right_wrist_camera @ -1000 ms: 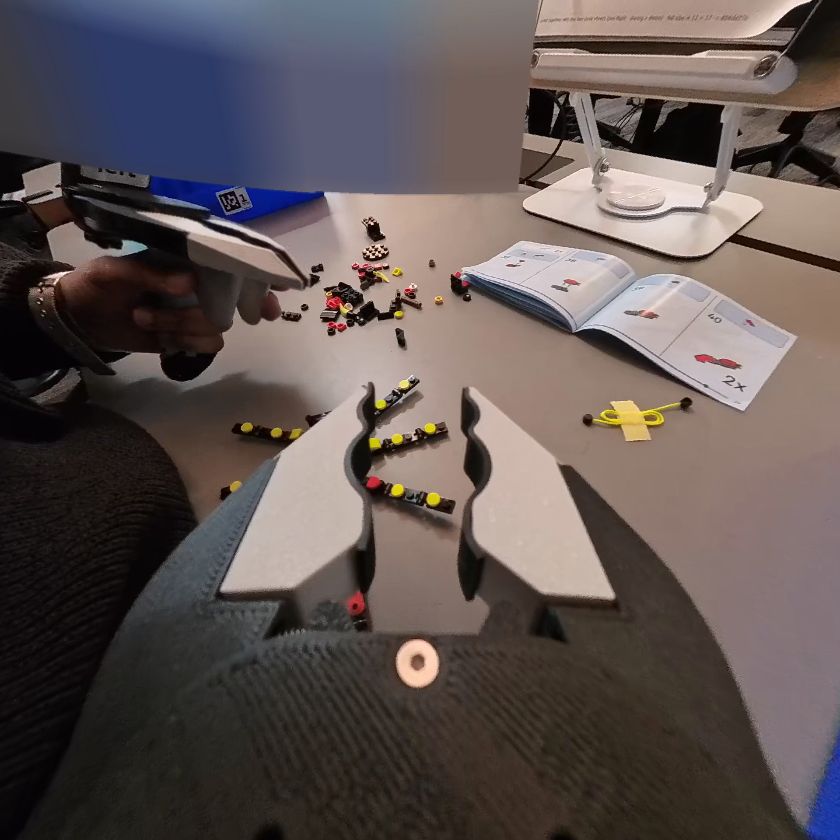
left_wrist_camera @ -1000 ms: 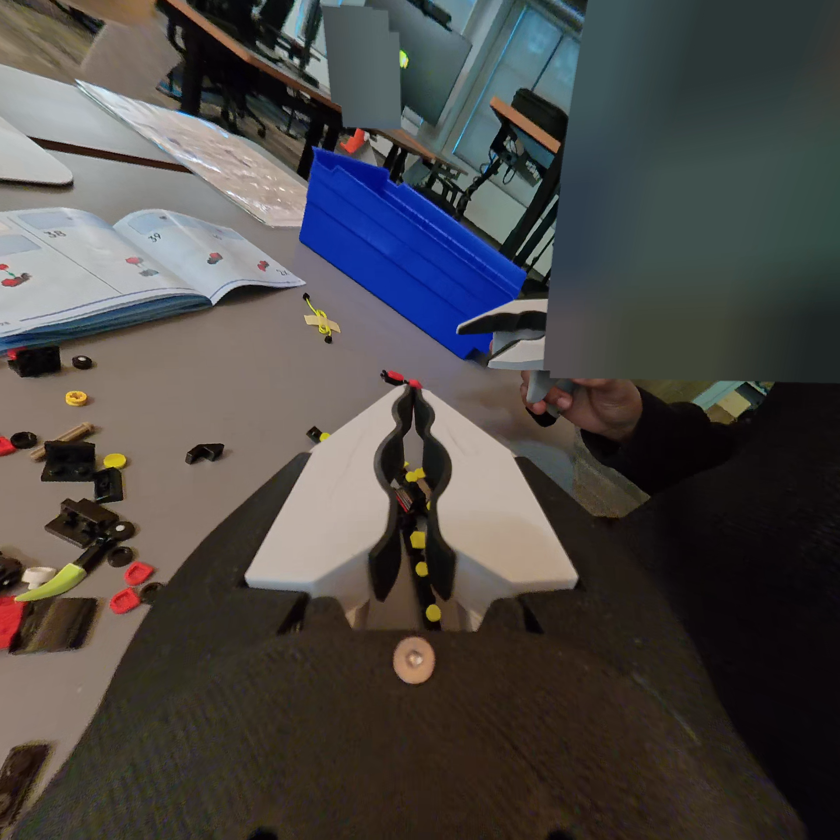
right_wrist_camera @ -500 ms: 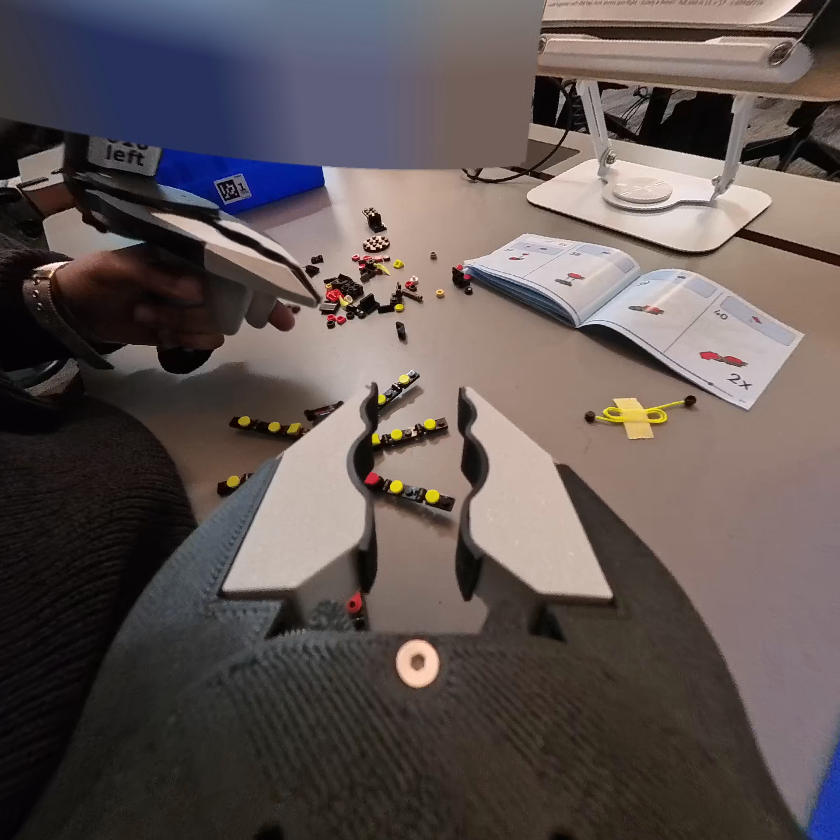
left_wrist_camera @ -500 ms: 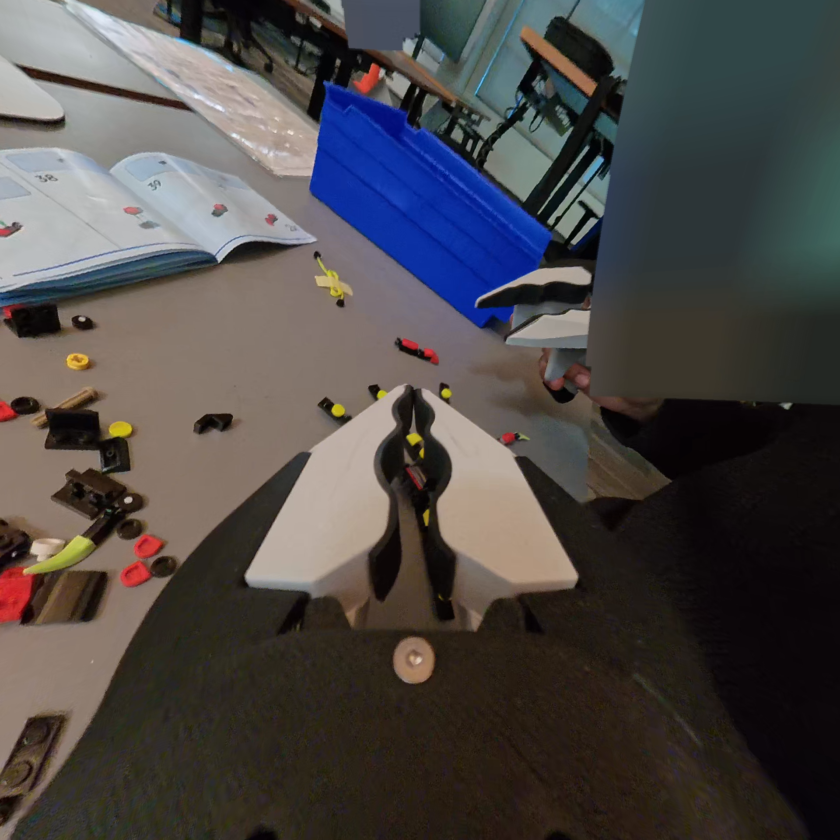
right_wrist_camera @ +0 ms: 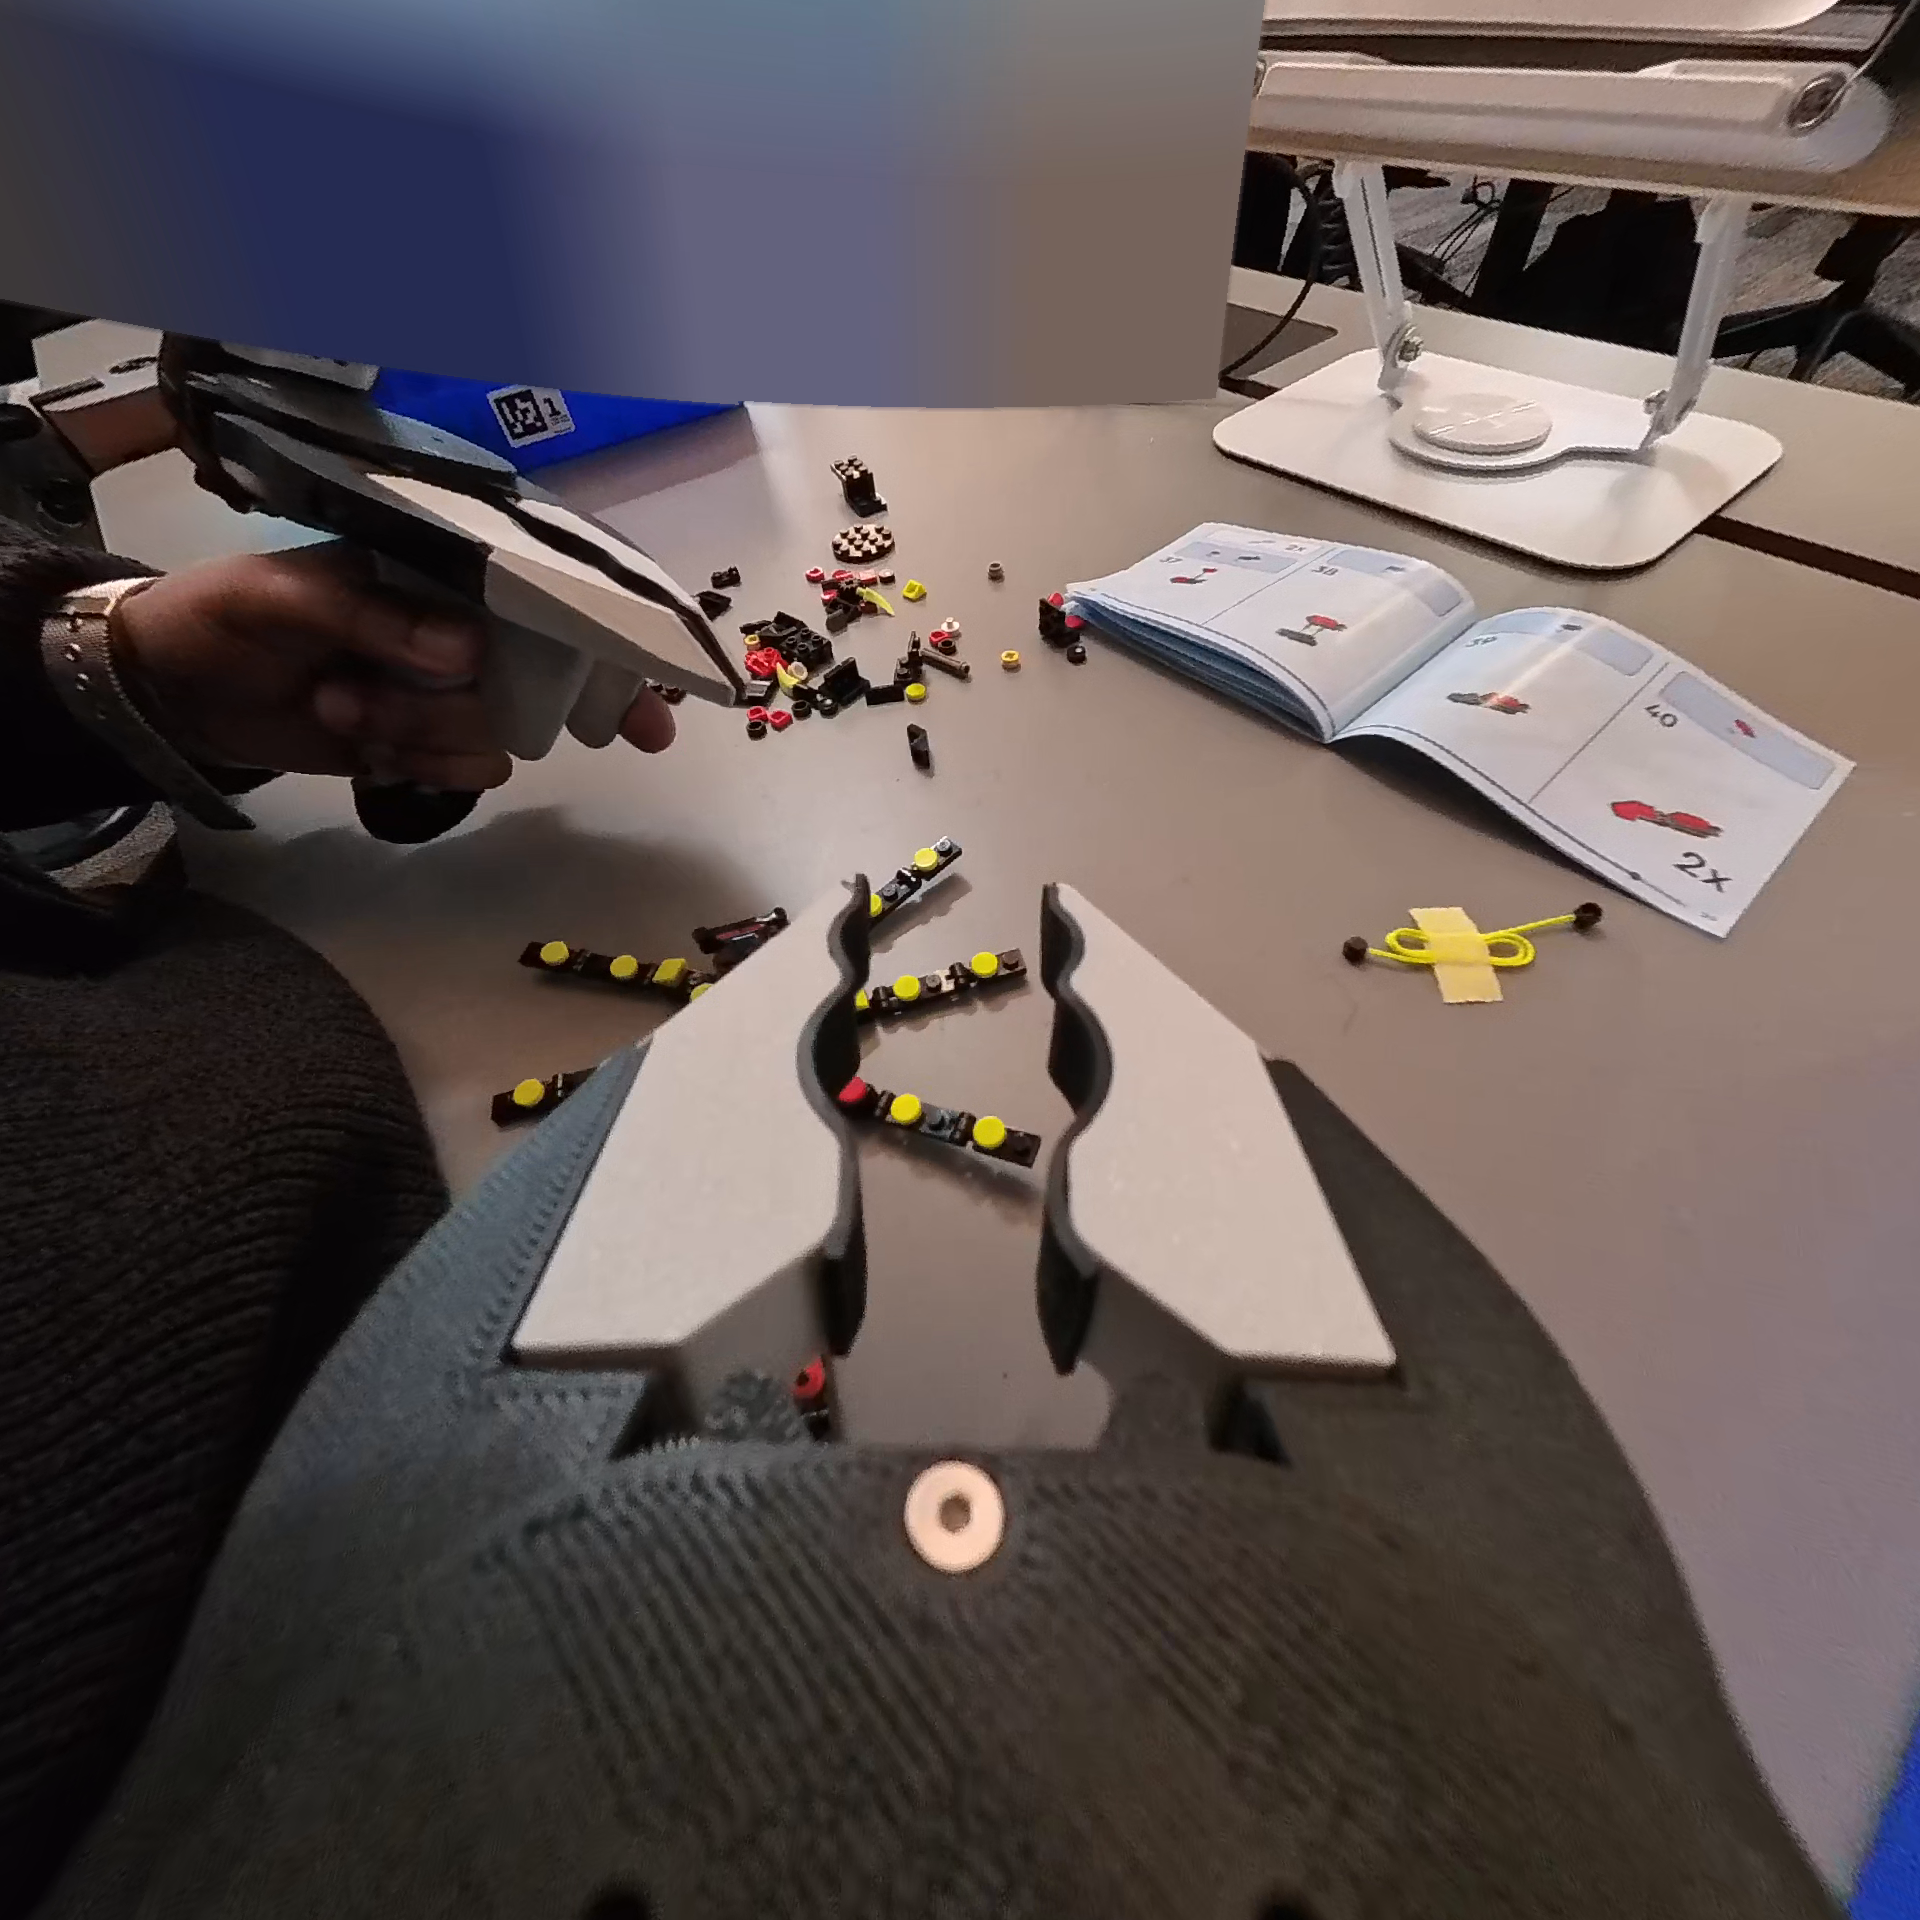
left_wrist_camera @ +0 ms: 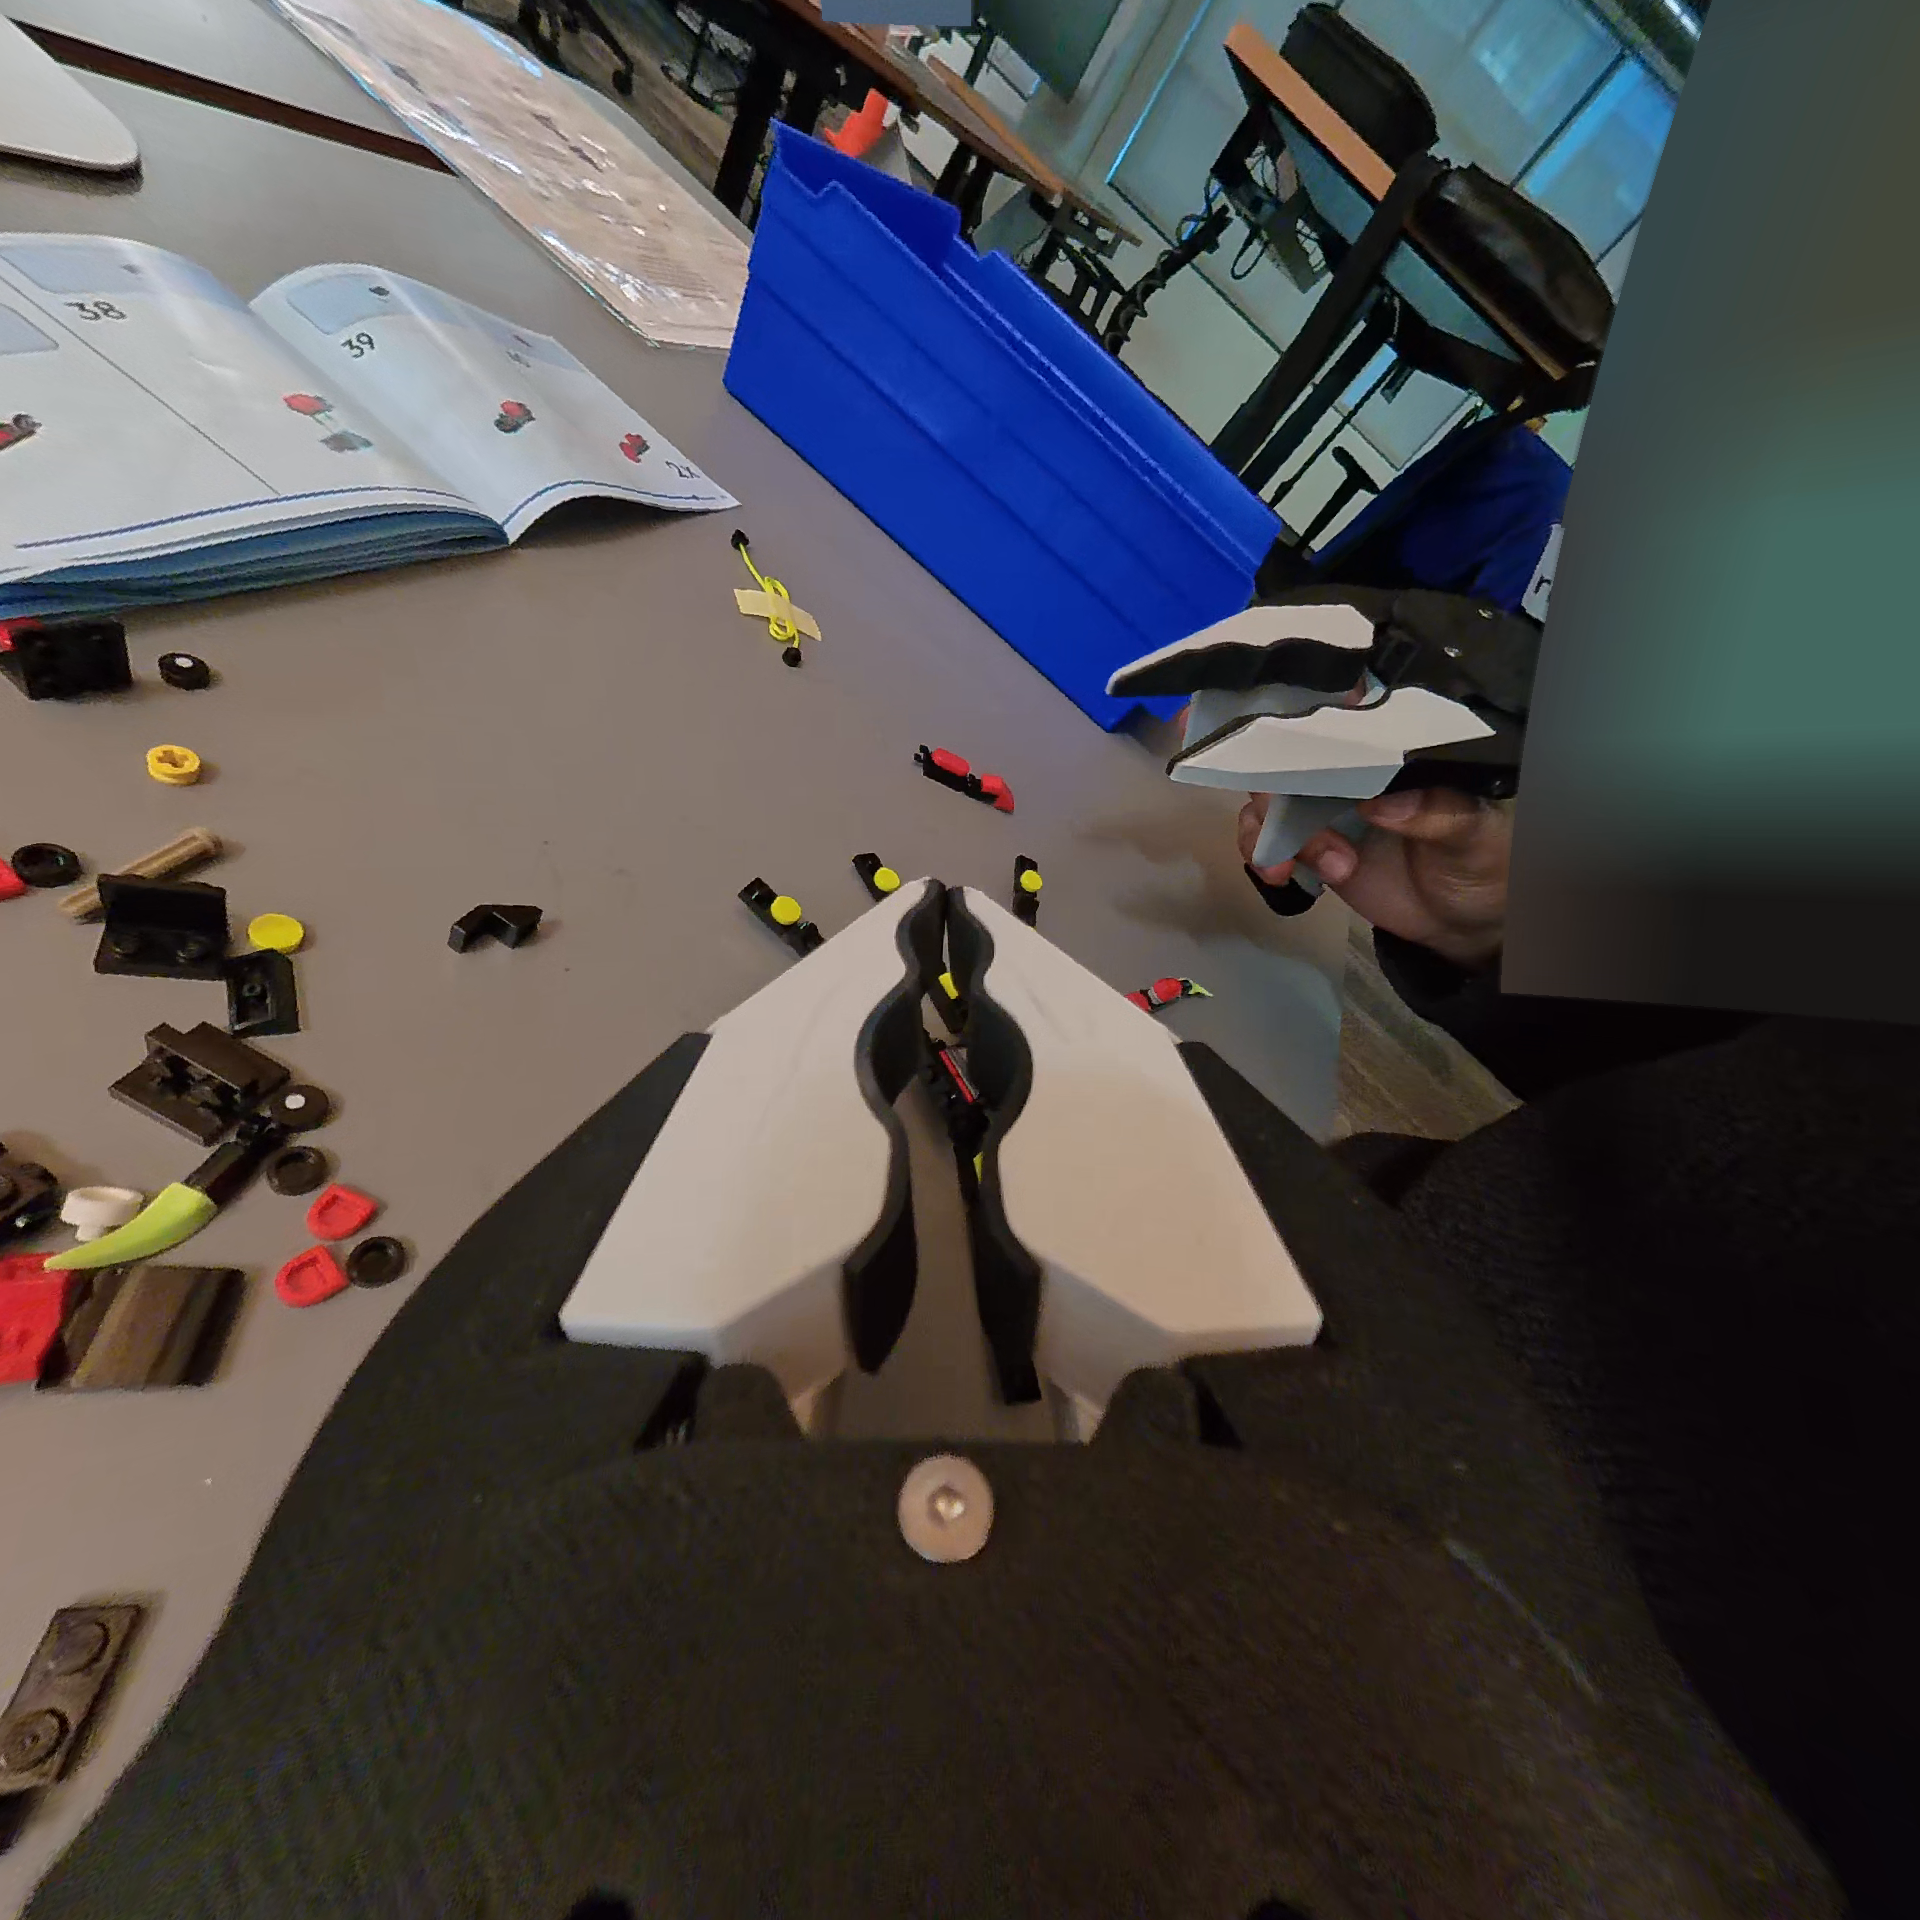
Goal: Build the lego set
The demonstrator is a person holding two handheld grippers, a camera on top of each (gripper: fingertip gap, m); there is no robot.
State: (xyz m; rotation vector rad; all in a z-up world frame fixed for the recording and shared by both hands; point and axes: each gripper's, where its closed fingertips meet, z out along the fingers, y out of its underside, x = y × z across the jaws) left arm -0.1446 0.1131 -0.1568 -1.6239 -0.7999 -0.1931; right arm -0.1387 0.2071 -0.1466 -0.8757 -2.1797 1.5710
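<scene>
your left gripper (left_wrist_camera: 943, 902) has its fingers pressed together at the tips, and in the wavy gap behind them you can just make out a small black piece (left_wrist_camera: 958, 1081) with red and yellow on it; most of it is hidden by the finger pads, so its full shape is hard to tell. your right gripper (right_wrist_camera: 951, 902) has its fingers spread and holds nothing. a large blurred patch covers the upper part of each view.

between and just beyond the right fingers lie thin black strips (right_wrist_camera: 940, 1120) dotted with round yellow studs, some partly covered by the left finger. a tiny red bit (right_wrist_camera: 808, 1382) sits low against the gripper body, too small to identify.

the counter (left_wrist_camera: 582, 727) is smooth and grey. loose pieces (left_wrist_camera: 197, 1081) in black, red and yellow are scattered at the left, some cut off by the frame edge. an open booklet (left_wrist_camera: 312, 416) with pale blue pages lies beyond them, a yellow cord (left_wrist_camera: 774, 608) taped down nearby, and a blue plastic bin (left_wrist_camera: 987, 447) stands further back.

your left hand (right_wrist_camera: 312, 665) grips its handle from below, tips angled down toward the loose pile. your right hand (left_wrist_camera: 1403, 862) holds its gripper level above the counter.
</scene>
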